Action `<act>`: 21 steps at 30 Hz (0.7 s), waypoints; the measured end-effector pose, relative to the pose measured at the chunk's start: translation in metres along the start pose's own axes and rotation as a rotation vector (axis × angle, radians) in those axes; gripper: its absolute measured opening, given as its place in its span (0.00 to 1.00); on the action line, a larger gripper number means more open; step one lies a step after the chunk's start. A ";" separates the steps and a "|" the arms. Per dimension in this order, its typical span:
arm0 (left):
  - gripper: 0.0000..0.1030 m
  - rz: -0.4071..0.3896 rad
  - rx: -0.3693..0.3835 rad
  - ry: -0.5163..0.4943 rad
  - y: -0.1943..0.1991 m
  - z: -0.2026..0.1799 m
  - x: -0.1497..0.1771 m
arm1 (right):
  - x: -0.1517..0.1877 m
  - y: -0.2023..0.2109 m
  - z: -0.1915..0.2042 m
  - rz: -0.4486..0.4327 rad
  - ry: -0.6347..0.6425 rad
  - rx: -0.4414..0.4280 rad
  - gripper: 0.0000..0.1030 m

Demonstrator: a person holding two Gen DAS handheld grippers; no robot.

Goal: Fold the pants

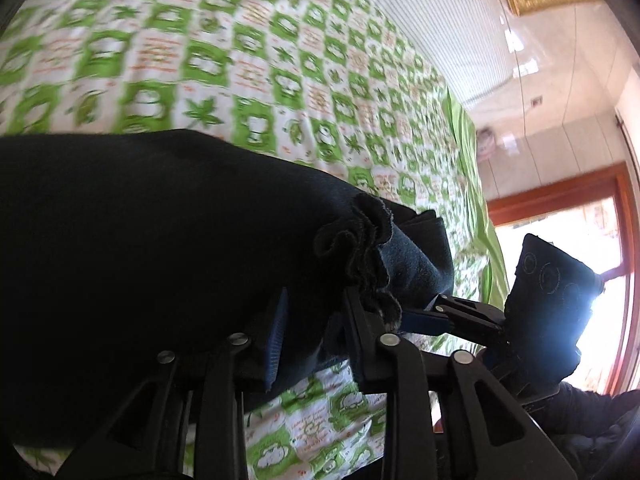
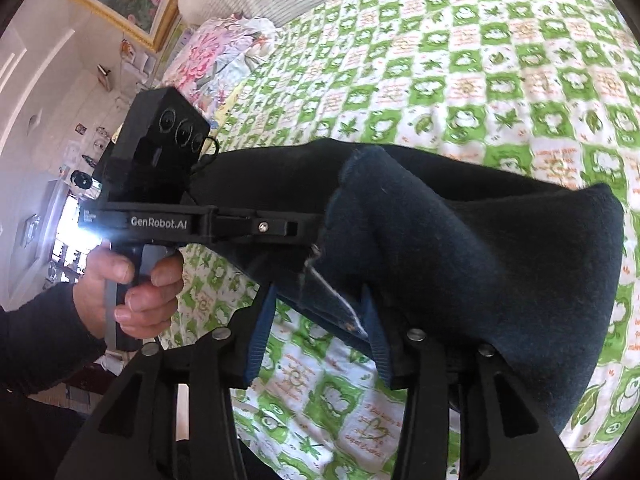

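Pants [image 2: 460,240] on bedspread [image 2: 500,60], pillow [image 2: 216,56] behind

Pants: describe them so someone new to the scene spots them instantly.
Start at the bed, covered by a green-and-white checked bedspread. At its near edge lies a bundle of dark navy pants, folded over, with the right gripper and left gripper at its hem. It is the only dark, unpatterned cloth on the bed.
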State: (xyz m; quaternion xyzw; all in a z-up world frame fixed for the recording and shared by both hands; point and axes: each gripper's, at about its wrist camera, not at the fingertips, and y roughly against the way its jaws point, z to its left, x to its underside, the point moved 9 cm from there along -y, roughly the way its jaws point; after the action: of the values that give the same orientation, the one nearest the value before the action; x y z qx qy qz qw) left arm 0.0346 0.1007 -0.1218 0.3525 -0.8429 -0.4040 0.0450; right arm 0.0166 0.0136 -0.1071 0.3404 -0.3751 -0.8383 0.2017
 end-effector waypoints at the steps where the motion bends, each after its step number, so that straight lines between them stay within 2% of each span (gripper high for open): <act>1: 0.31 -0.019 0.001 0.025 0.006 0.004 0.002 | -0.002 0.000 0.002 -0.002 0.006 -0.002 0.45; 12: 0.32 -0.144 -0.007 0.179 0.048 0.033 0.019 | -0.009 -0.004 0.016 0.010 0.037 -0.014 0.45; 21: 0.32 -0.182 -0.003 0.233 0.063 0.044 0.039 | -0.013 -0.007 0.022 0.012 0.049 -0.018 0.45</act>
State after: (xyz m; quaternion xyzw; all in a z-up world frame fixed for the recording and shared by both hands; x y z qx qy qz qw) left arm -0.0455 0.1311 -0.1144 0.4720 -0.7959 -0.3641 0.1062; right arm 0.0087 0.0362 -0.0963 0.3571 -0.3646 -0.8317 0.2188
